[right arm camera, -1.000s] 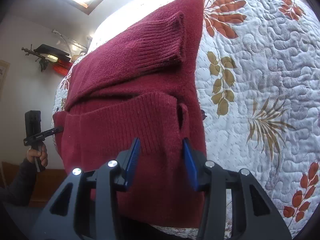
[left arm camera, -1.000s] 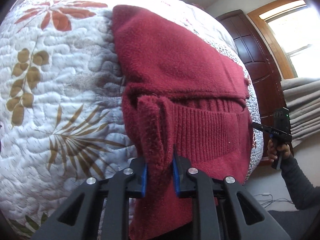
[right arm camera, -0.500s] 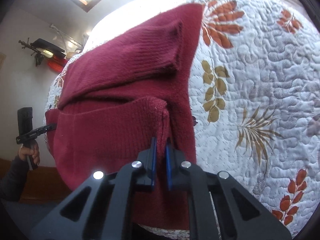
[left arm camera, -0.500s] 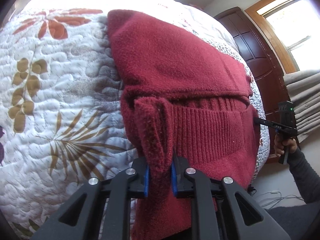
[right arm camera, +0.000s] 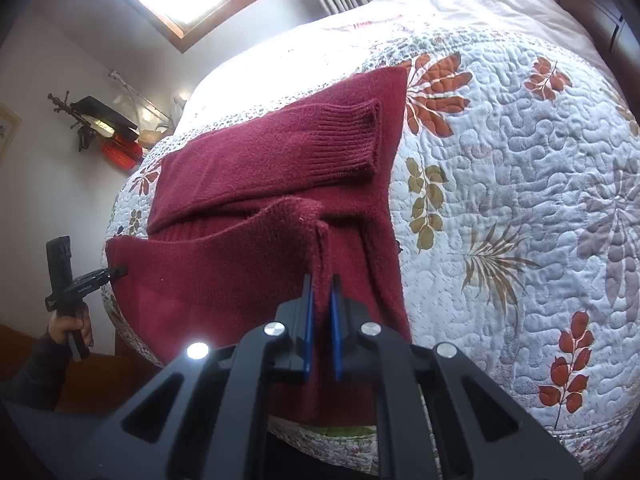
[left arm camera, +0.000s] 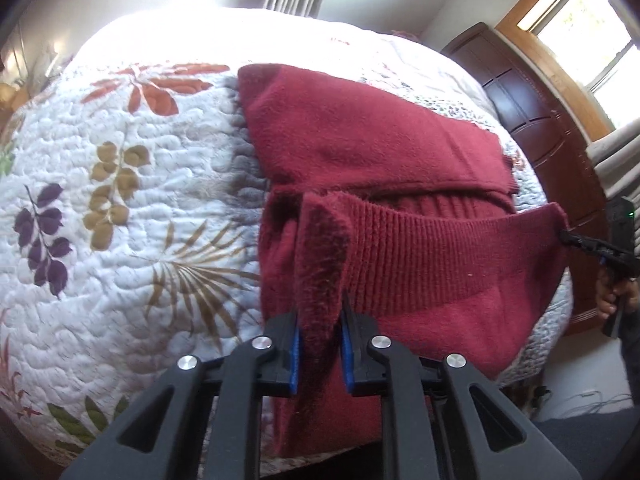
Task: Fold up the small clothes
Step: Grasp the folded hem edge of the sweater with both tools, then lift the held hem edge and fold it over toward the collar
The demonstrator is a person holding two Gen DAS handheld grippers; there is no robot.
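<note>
sweater: a dark red knit sweater [left arm camera: 384, 168] lies on the bed, near its front edge, with the lower part hanging over that edge.
progress: both sleeves already lie folded across the body, one ribbed cuff [right arm camera: 352, 140] flat on top; the ribbed hem [left arm camera: 440, 256] is raised at both corners, so by my judgement the bottom-up fold is just starting.
left to do: carry the hem over the sleeves toward the far end, lay it flat and let go; a second fold may be needed, and i see no other clothes waiting.
look: thick, fuzzy, soft wool, ribbed at hem and cuff; the lifted hem sags between the two held corners, so it will likely drape and bunch unless kept taut.
left gripper: the left gripper [left arm camera: 320, 352] has its blue-padded fingers [left arm camera: 295, 356] clamped on a bunched, upright corner of the hem on the sweater's left side.
right gripper: the right gripper [right arm camera: 320, 328] has its fingers [right arm camera: 307, 328] pressed close together on a thin pinch of the hem's other corner; in the left wrist view its tip meets the pulled-out corner at the far right.
hands: a hand [right arm camera: 70, 326] in a dark sleeve holds the left gripper's handle.
bed: the white quilt [right arm camera: 500, 184] with printed leaves lies smooth around the sweater.
room: a dark wooden door [left arm camera: 536, 120] stands beyond the bed.
</note>
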